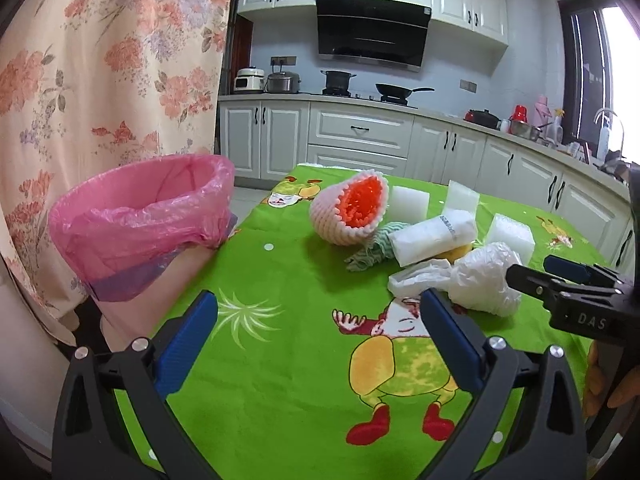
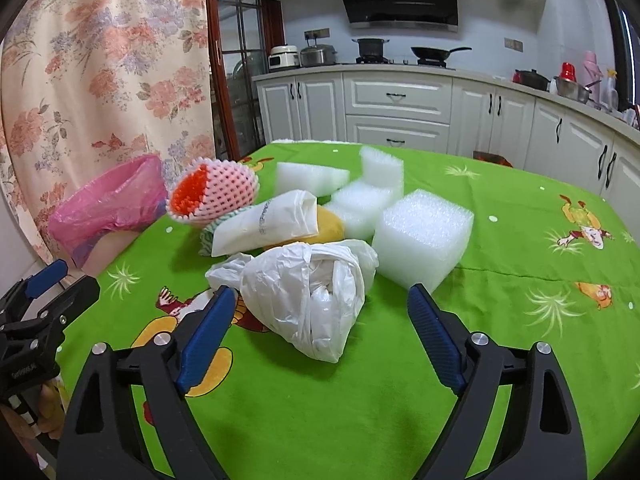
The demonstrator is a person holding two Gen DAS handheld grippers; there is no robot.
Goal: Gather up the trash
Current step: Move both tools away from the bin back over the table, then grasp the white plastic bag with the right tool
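A pile of trash lies on the green cartoon tablecloth [image 2: 500,320]. A crumpled white plastic bag [image 2: 308,292] is nearest, just ahead of my open right gripper [image 2: 322,300], whose fingers flank its near end. Behind it lie a white paper wrap [image 2: 264,222], a yellow item [image 2: 330,230], a pink-and-orange foam fruit net [image 2: 212,194] and white foam blocks [image 2: 422,234]. My left gripper [image 1: 318,308] is open and empty over the cloth, with the bag [image 1: 486,276] to its right. The bin with a pink liner [image 1: 148,216] stands at the table's left edge.
A floral curtain [image 1: 100,60] hangs behind the bin. Kitchen cabinets and a counter with pots [image 2: 400,92] run along the back and right. The right gripper shows in the left wrist view [image 1: 568,284], and the left gripper in the right wrist view [image 2: 40,300].
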